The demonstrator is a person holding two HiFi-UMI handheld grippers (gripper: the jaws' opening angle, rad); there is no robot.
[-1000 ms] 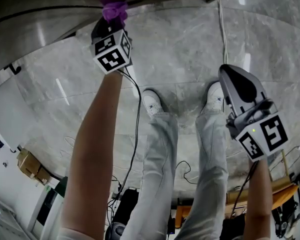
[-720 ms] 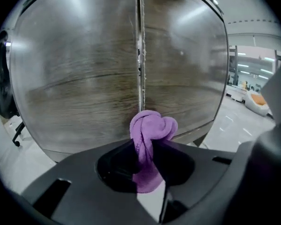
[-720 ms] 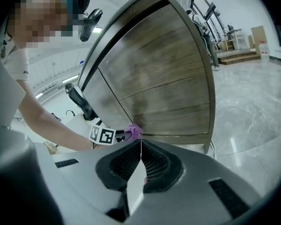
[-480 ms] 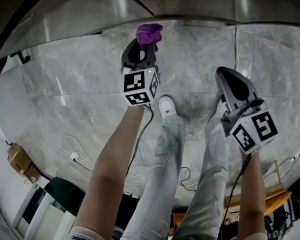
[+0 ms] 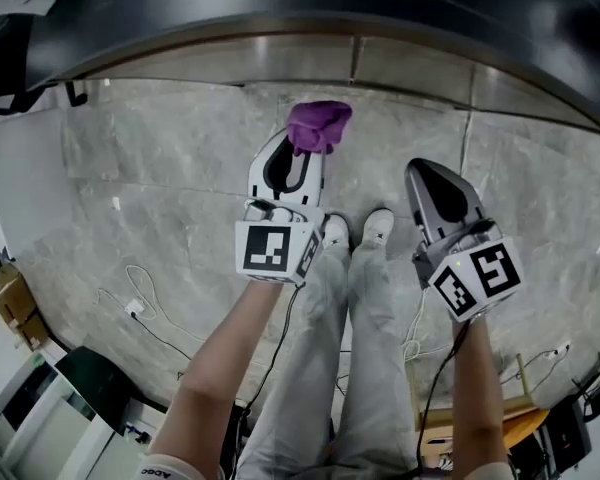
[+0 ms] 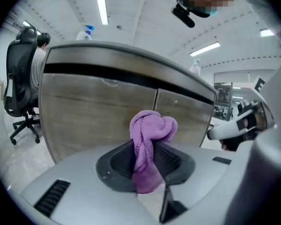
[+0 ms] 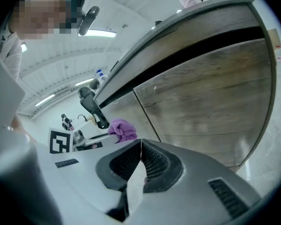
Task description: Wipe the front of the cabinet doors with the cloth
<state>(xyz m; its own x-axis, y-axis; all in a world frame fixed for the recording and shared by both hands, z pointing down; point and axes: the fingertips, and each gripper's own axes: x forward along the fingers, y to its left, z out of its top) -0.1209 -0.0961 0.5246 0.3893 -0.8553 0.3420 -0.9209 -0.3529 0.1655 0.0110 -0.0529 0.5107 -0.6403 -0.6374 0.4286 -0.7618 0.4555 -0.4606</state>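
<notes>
My left gripper (image 5: 300,158) pinches the cloth (image 5: 318,125) mid-fold, looks soft, light, floppy; right gripper (image 5: 425,173) pressed together, empty, near cabinet doors (image 6: 98,118).

Left gripper (image 5: 302,158) and right gripper (image 5: 422,168) are smooth pale grey shells with black ribbed pads inside, each carrying a white cube (image 5: 270,251) printed with black square markers. A thin black cable (image 5: 286,313) trails from each. The person wears light grey trousers (image 5: 365,368), white trainers (image 5: 378,226) and a white sleeve (image 5: 165,465)
</notes>
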